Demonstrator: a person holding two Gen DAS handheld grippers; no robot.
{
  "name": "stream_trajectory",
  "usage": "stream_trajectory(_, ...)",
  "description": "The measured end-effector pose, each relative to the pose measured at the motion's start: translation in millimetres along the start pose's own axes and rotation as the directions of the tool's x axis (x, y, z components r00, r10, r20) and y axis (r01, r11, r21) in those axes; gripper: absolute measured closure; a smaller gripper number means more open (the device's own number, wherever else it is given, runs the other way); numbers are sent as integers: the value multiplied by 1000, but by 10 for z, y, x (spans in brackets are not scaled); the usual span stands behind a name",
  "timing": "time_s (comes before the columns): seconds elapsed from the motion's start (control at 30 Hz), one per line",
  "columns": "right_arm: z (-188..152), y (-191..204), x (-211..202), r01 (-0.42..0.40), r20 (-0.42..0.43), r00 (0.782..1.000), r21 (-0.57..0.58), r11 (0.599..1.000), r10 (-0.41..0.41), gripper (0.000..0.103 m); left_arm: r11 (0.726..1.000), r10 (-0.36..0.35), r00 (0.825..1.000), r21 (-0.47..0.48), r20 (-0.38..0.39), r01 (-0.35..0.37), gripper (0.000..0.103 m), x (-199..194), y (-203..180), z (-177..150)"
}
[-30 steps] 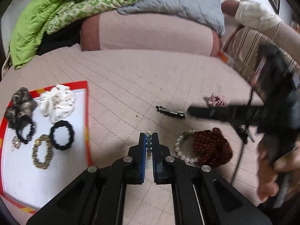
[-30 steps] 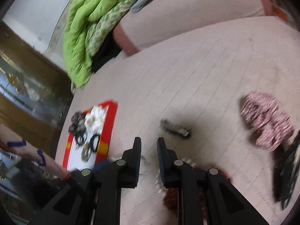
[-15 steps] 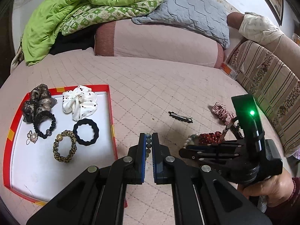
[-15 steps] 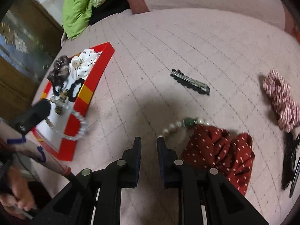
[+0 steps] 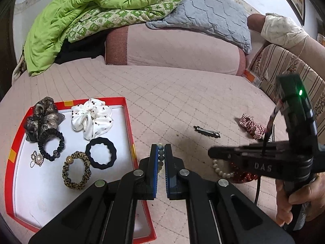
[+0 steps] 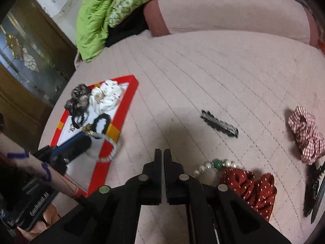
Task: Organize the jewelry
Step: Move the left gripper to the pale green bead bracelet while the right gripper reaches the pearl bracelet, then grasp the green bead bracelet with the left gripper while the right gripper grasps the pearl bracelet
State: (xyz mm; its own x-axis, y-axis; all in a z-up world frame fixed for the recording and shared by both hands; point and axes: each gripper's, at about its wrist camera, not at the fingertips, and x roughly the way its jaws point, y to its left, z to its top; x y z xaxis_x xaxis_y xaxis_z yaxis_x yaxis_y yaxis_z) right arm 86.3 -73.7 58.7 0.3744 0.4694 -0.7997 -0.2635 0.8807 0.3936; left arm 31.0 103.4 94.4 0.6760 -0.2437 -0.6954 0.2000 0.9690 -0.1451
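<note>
My left gripper (image 5: 160, 149) is shut on a beaded bracelet (image 5: 161, 156) and holds it above the right edge of the red-rimmed tray (image 5: 128, 120); in the right wrist view the bracelet (image 6: 111, 151) hangs over the tray (image 6: 121, 113). The tray holds several scrunchies, hair ties and a brooch. My right gripper (image 6: 163, 152) is shut and empty above the bed, to the left of a pearl bracelet (image 6: 213, 165) and a red dotted scrunchie (image 6: 249, 187). It also shows in the left wrist view (image 5: 211, 154).
A black hair clip (image 6: 219, 124), a checked scrunchie (image 6: 304, 130) and a black comb-like clip (image 6: 314, 185) lie on the pink quilted bed. A bolster pillow (image 5: 172, 48), a green quilt (image 5: 81, 14) and a grey cover (image 5: 209, 14) are at the back.
My right gripper has closed its jaws and drawn back from the pearl bracelet. My left gripper has held the beaded bracelet and shifted slightly right over the tray edge.
</note>
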Motion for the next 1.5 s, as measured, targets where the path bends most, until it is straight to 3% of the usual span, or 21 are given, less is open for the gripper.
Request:
stream_trajectory(0.1, -49, -31, 52, 12, -39, 999, 10, 1000, -12, 98, 1000, 9, 1000, 1, 22, -9, 98, -54, 45, 27)
stream_trajectory(0.23, -107, -16, 120, 71, -71, 995, -8, 997, -71, 75, 1000, 8, 1000, -4, 26, -8, 98, -73, 73, 34)
stream_trajectory(0.6, -250, -91, 278, 180, -113, 976, -46, 982, -185, 75, 1000, 1, 1000, -2, 19, -1, 98, -52, 34, 18)
stream_trajectory(0.67, -243, -37, 297, 195, -95, 975, -80, 977, -203, 87, 1000, 1, 1000, -2, 21, -1, 98, -56, 33, 17)
stream_trajectory(0.73, -207, -40, 305, 172, -78, 981, -60, 983, -177, 92, 1000, 0, 1000, -3, 23, 0, 98, -54, 37, 14)
stream_trajectory(0.77, -173, -74, 290, 129, -67, 989, -26, 991, -131, 92, 1000, 2, 1000, -3, 24, -2, 98, -55, 36, 15)
stream_trajectory(0.8, -124, -101, 228, 36, -32, 999, 13, 999, -36, 92, 1000, 2, 1000, -3, 25, -2, 98, -55, 43, 14)
stream_trajectory(0.87, -50, -99, 86, -40, 31, 999, 44, 998, 39, 92, 1000, -1, 1000, -5, 28, 1, 98, -52, 53, 14)
stream_trajectory(0.97, 62, -58, -309, -151, 202, 970, 48, 987, 139, 92, 1000, 3, 999, -1, 33, -3, 98, -54, 67, 14)
stream_trajectory(1.07, 98, -19, -556, -212, 306, 932, 28, 977, 194, 92, 1000, 8, 999, 7, 34, -8, 98, -45, 66, 13)
stream_trajectory(1.17, 84, 74, -611, -224, 340, 917, 13, 975, 206, 92, 1000, 18, 999, 13, 37, -18, 98, -47, 62, 13)
stream_trajectory(1.5, 102, 190, -551, -225, 328, 921, 15, 974, 207, 92, 999, 36, 998, 28, 45, -37, 98, -67, 58, 14)
